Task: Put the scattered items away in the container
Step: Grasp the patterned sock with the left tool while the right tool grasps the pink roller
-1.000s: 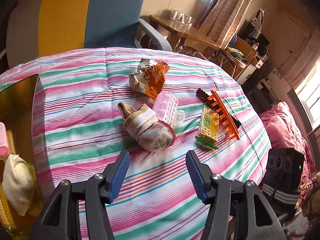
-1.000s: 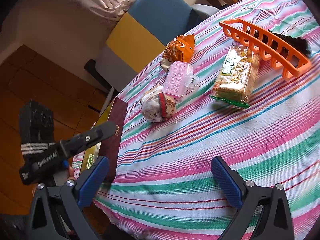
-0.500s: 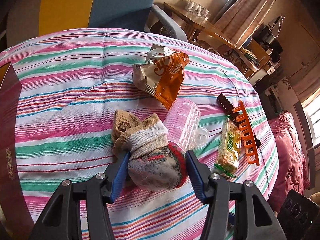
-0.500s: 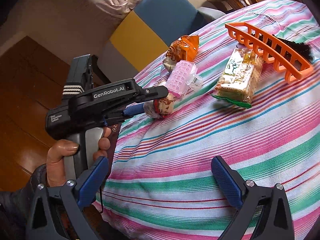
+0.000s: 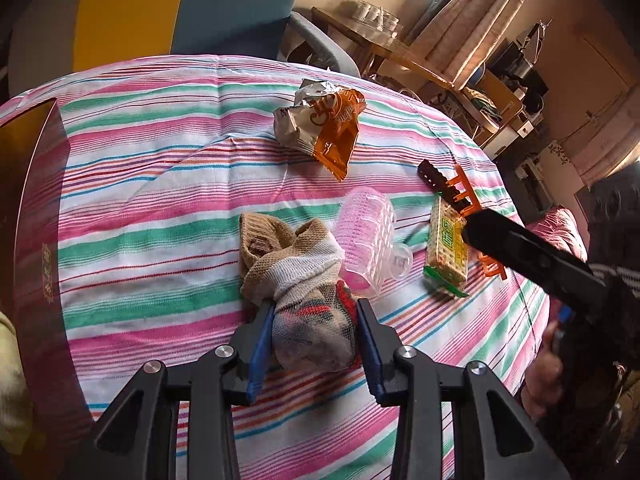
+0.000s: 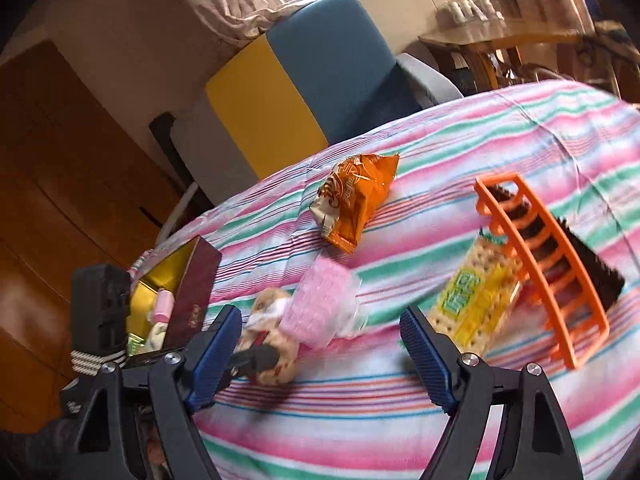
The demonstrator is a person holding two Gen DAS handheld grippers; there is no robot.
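Soft window daylight, fisheye-bent edges, right wrist view motion-blurred.

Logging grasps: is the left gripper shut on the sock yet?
Yes: left gripper is shut, both pads pressing the balled sock on the tablecloth.

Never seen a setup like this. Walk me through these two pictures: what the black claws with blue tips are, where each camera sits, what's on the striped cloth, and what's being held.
No robot here: a person holds two hand-held grippers, each carrying a wide-angle camera looking along its fingers. In the left wrist view, the left gripper is shut on a rolled sock. In the right wrist view, the right gripper is open and empty, above the striped tablecloth. On the cloth lie an orange snack bag, a pink hair roller, a cracker packet and an orange comb-like rack over a black brush. The box at the table's edge is the container.
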